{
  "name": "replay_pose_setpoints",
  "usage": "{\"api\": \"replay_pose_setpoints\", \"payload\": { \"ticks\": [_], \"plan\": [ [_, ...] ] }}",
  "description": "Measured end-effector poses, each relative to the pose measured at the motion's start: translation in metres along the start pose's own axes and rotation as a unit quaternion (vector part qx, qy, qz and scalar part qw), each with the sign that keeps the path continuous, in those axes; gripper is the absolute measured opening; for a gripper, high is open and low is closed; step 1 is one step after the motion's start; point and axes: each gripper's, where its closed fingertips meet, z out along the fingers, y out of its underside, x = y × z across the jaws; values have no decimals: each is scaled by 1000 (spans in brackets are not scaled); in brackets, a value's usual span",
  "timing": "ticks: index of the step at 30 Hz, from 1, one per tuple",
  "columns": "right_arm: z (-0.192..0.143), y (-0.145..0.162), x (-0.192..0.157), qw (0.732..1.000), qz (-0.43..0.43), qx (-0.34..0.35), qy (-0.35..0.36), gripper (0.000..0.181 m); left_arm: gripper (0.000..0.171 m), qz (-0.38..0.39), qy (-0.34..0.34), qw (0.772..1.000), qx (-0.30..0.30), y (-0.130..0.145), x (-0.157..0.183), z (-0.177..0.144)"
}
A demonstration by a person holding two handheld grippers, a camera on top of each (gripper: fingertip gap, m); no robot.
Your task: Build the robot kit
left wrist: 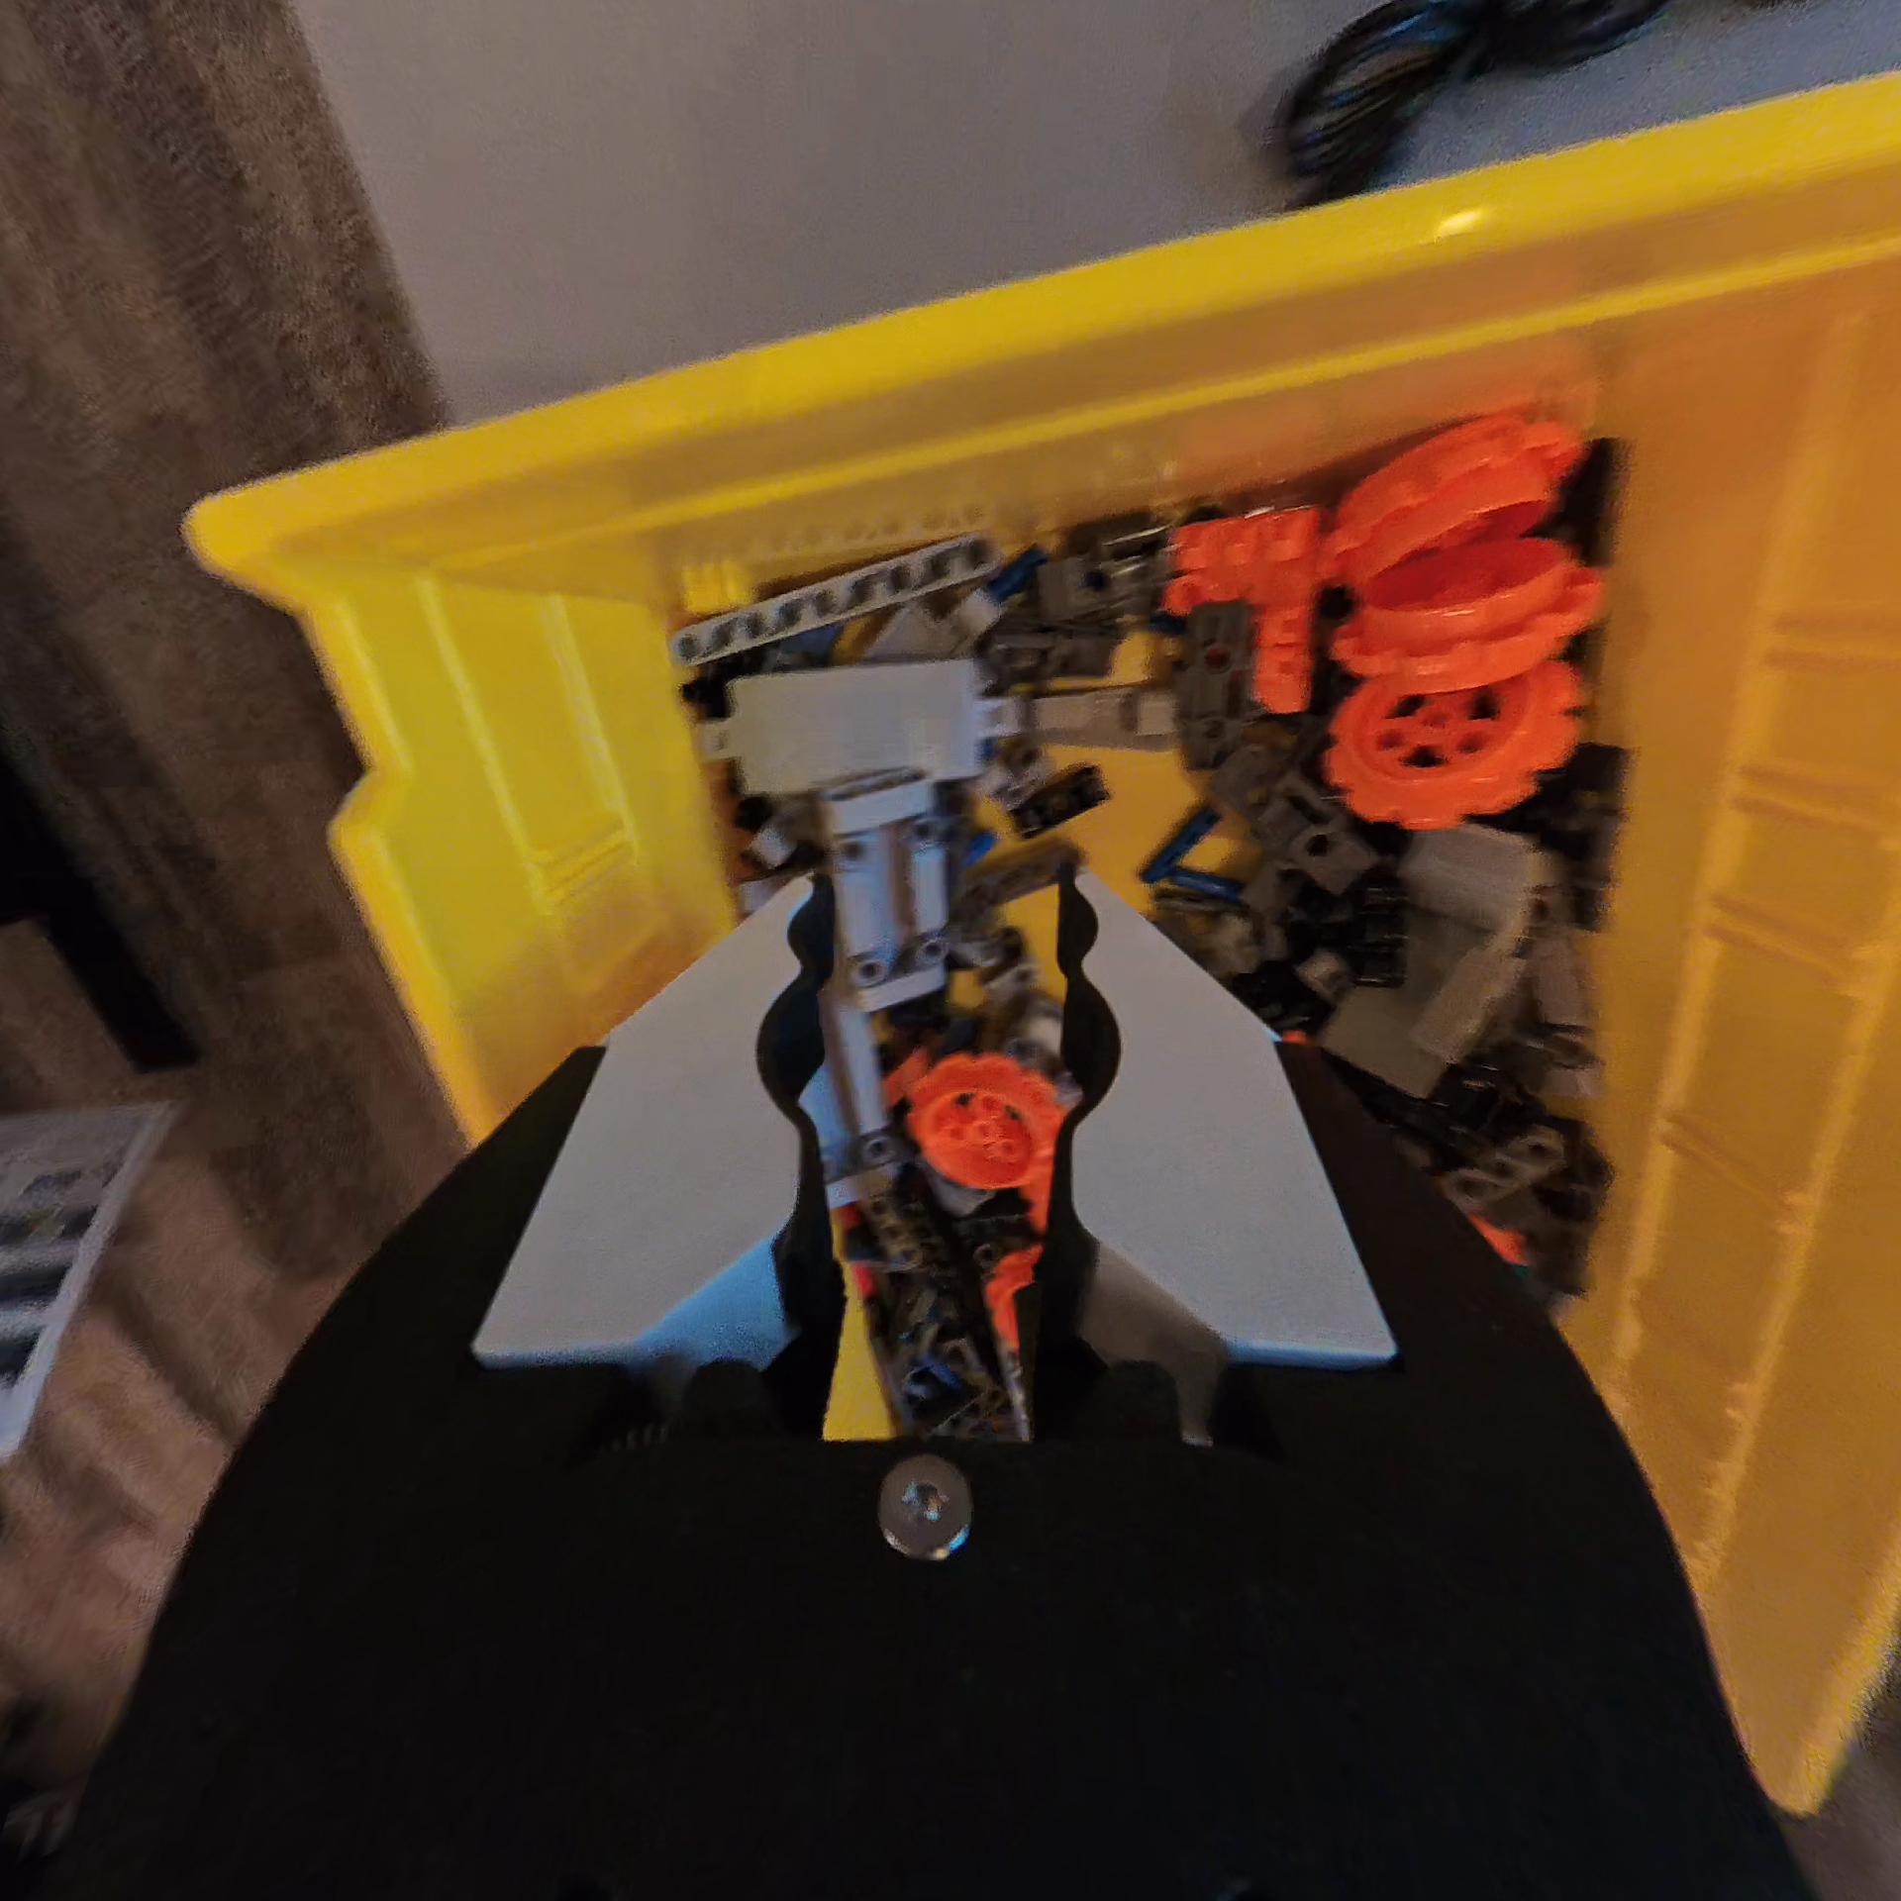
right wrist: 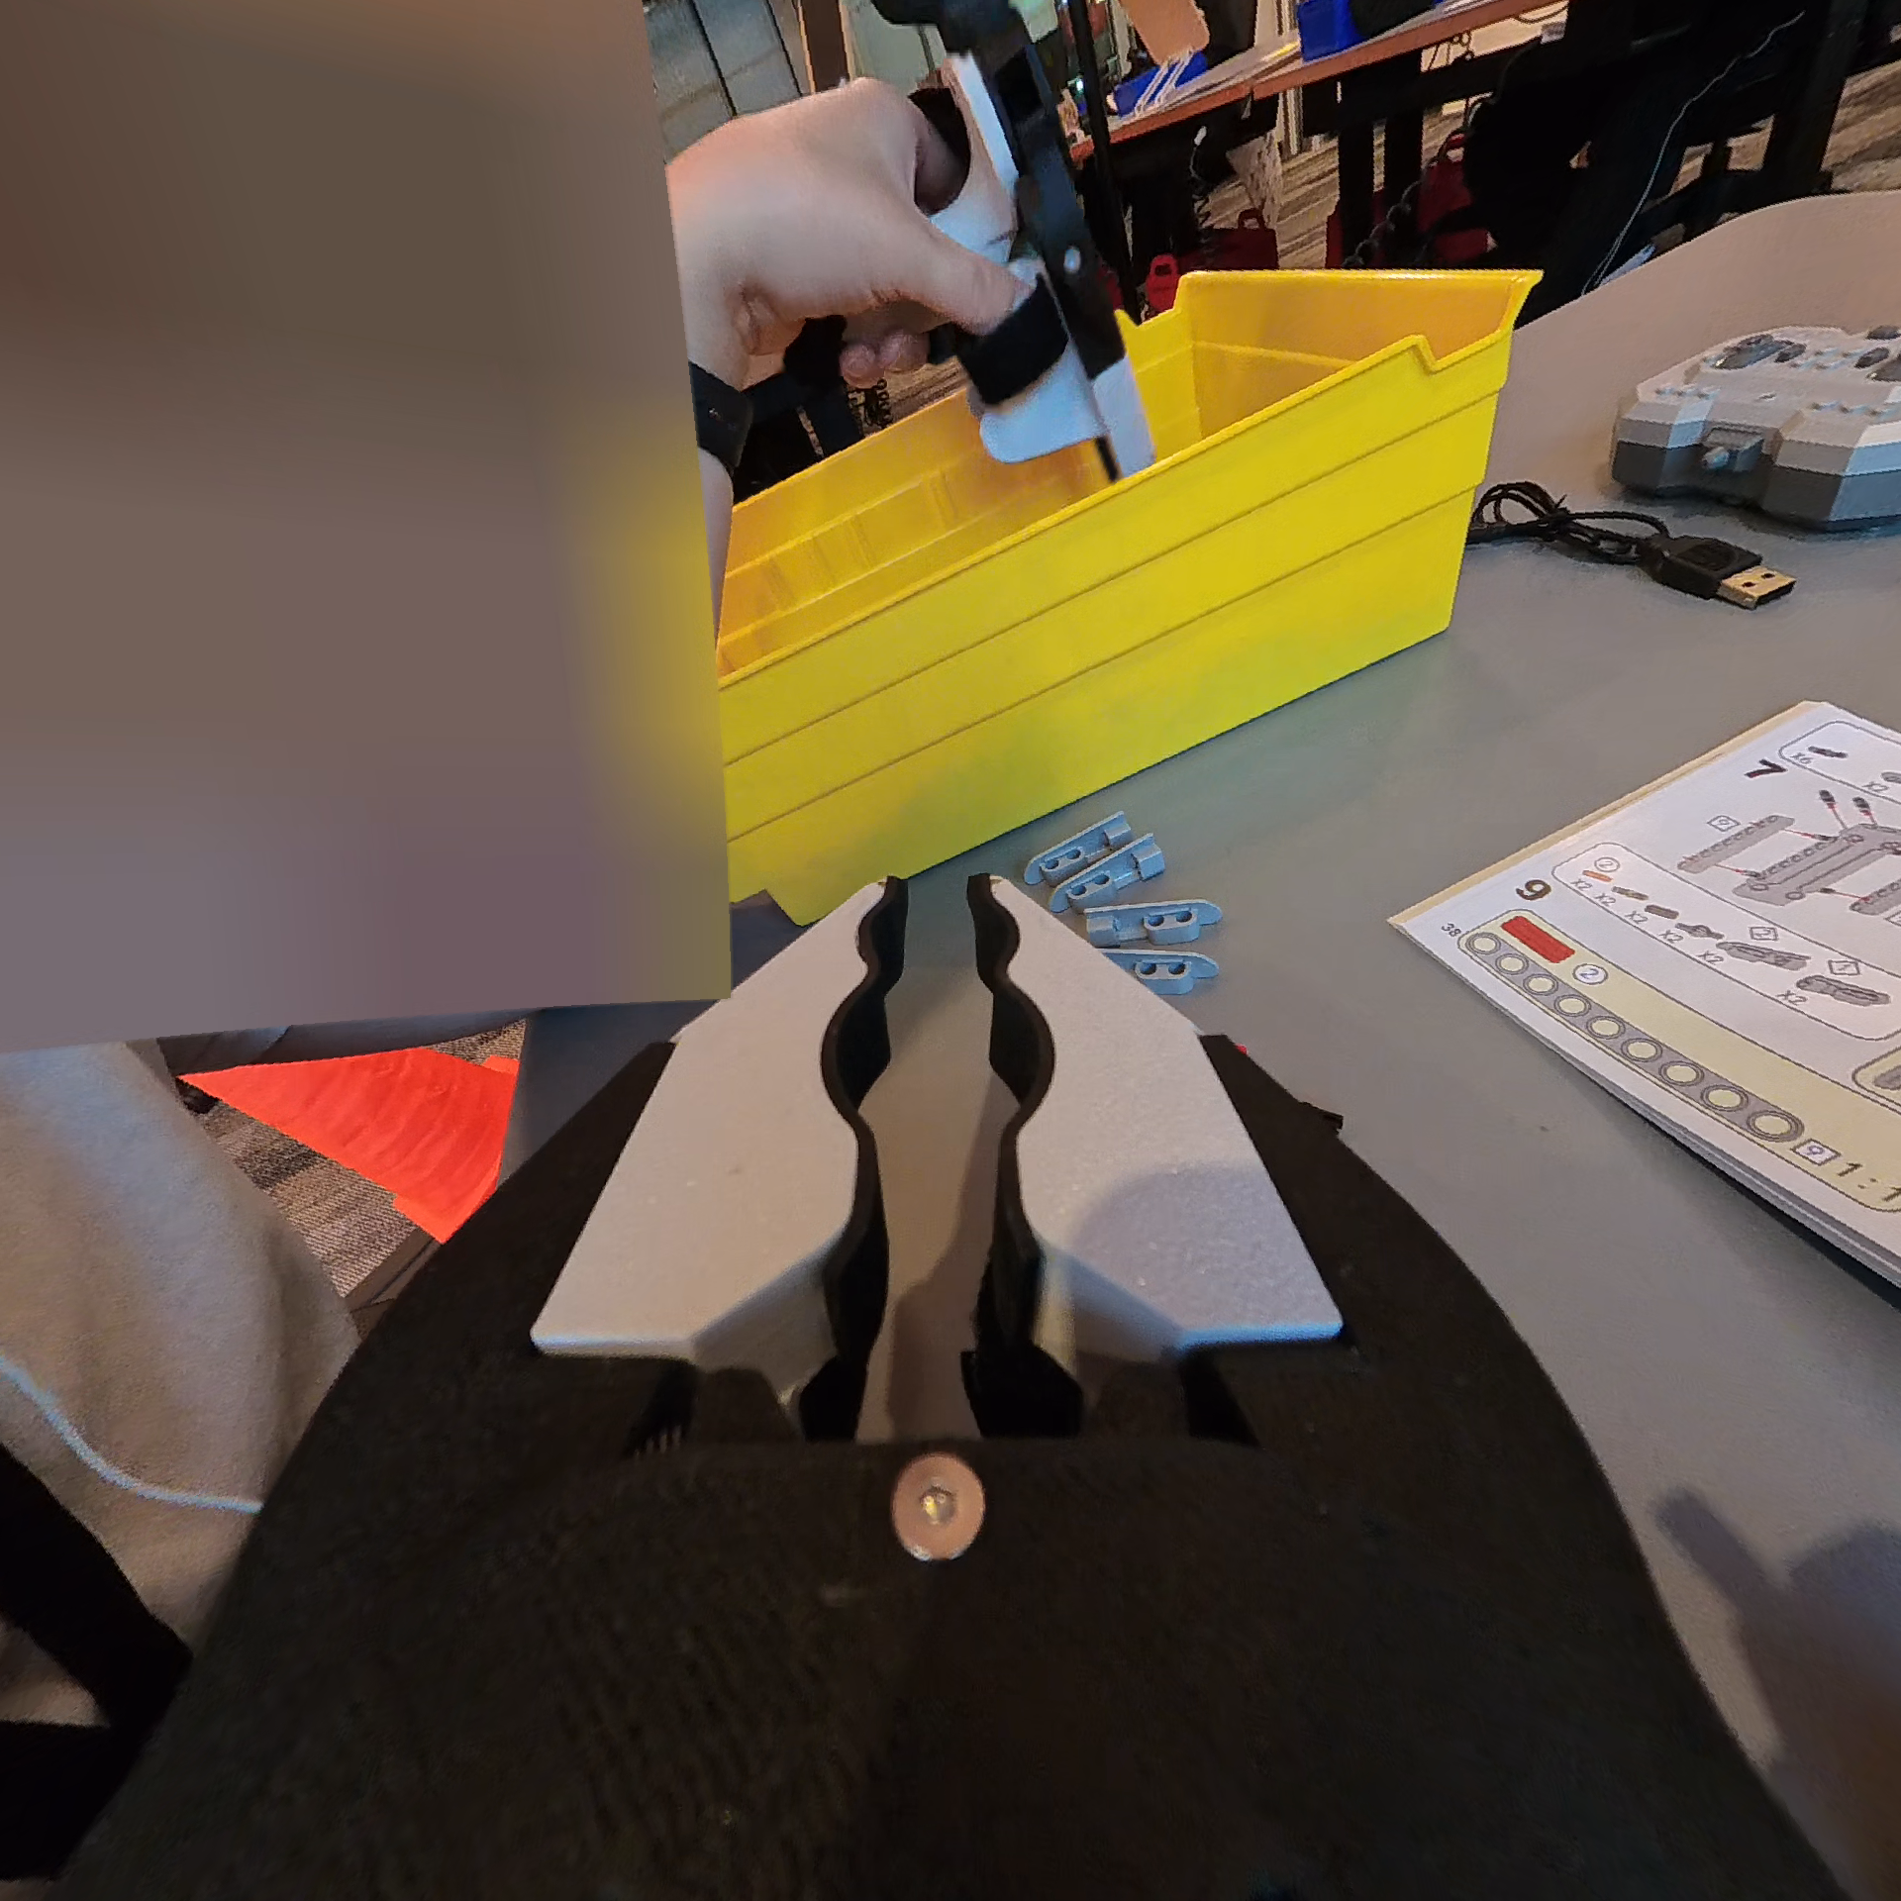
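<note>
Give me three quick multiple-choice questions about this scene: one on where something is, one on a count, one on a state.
1. Where do the left gripper's fingers point?
A. into the yellow bin
B. at the booklet
C. at the cable

2. How many small blue-grey pieces lie on the table beside the bin?
A. two
B. four
C. seven

3. What is the right gripper doing?
A. clamping a wheel
B. holding the booklet
C. open, holding nothing

Answers: 1 A, bin contents show between its fingers; 2 B, four lie grouped; 3 C, only bare table shows between its fingers.
</note>
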Motion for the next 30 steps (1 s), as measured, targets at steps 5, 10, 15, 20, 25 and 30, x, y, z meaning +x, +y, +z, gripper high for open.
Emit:
{"api": "replay_pose_setpoints", "payload": {
  "ticks": [5, 10, 15, 20, 25, 30],
  "plan": [
    [-1, -1, 0, 1000, 2, 2, -1, 12, 71, 26, 174, 981, 79, -26, 74, -29],
    [-1, -1, -1, 1000, 4, 2, -3, 12, 94, 70, 137, 988, 0, -7, 83, -6],
    [0, 0, -1, 1000, 8, 0, -5, 12, 92, 82, 114, 989, -48, -1, 88, 12],
    [0, 0, -1, 1000, 12, -1, -7, 12, 81, 94, 68, 988, -104, 13, 78, 27],
    [0, 0, -1, 1000, 14, 0, -7, 12, 45, 77, -7, 987, -144, 31, 38, 28],
    [1, 4, -1, 1000, 14, -6, -8, 12, 44, 44, 15, 987, -151, 40, 30, 26]
  ]
}}
